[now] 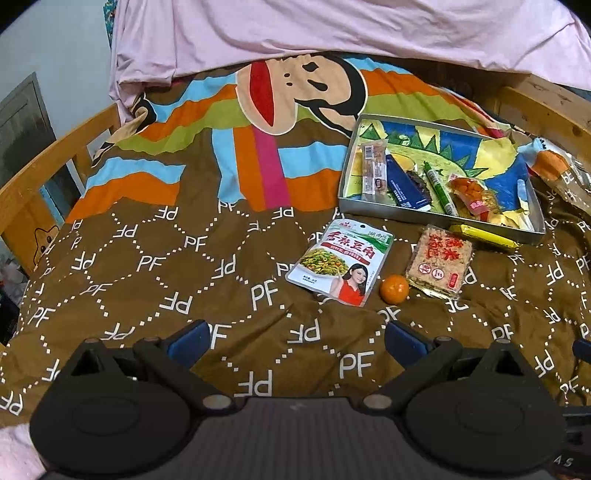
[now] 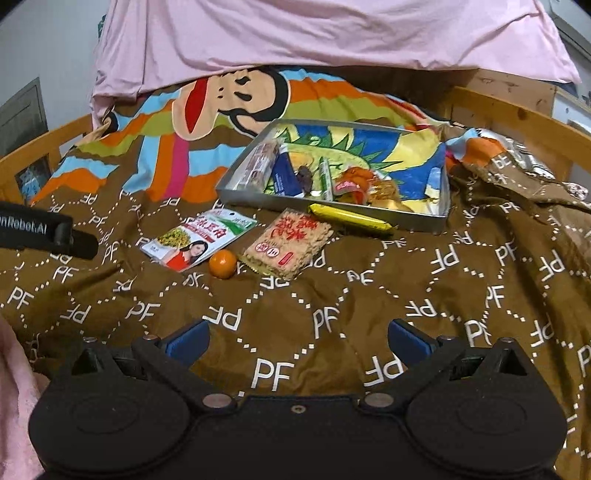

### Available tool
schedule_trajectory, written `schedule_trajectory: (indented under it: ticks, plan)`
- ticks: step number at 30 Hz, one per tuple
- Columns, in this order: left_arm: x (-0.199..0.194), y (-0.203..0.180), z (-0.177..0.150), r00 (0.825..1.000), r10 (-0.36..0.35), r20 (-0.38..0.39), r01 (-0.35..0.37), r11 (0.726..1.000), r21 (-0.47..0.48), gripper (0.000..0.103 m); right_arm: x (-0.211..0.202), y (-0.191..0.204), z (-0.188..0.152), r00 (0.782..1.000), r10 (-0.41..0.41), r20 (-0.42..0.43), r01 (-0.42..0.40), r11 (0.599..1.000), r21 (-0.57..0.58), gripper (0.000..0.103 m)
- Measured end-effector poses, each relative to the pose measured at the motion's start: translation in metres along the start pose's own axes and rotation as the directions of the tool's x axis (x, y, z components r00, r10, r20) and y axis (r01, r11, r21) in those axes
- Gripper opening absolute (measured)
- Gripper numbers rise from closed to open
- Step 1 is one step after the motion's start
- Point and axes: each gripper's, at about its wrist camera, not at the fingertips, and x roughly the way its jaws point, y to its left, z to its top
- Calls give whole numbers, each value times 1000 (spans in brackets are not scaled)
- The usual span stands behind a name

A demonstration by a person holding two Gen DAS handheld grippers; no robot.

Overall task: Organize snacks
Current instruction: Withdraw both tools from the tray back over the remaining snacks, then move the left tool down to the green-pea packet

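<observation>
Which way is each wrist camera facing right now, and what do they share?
Left wrist: low over the brown patterned bedspread, facing the headboard; open left gripper in the foreground.
Right wrist: further right, same heading; open right gripper in the foreground, the left unit at its left edge.
Shared: the grey metal tray, small orange tangerine, white bean-snack pouch.

brown PF-print quilt (image 1: 155,280): spread beneath | pink sheet (image 1: 332,29): far ahead | wooden bed rail (image 1: 40,173): far left
</observation>
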Motion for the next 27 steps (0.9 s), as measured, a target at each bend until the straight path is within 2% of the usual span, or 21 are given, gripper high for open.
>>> schedule_trajectory:
  ticks: [8,12,15,23,27]
  plan:
    - [22,9,11,996,-35,-87,32,999,-37,103,20,5,5,1000,18,-24,-18,1000,-9,102]
    - [28,15,24,996,-31,-79,28,999,-43,103,33,3,9,1000,14,-26,-14,1000,-9,102]
    - [37,19,34,997,-19,-74,17,999,-28,103,42,3,12,1000,10,-23,-11,1000,-20,102]
    - [78,30,54,983,-65,-172,65,998,-2,103,63,5,18,1000,20,-16,-21,999,-36,102]
    - [97,24,66,982,-61,-181,68,997,29,103,72,10,20,999,37,-5,-37,998,-51,102]
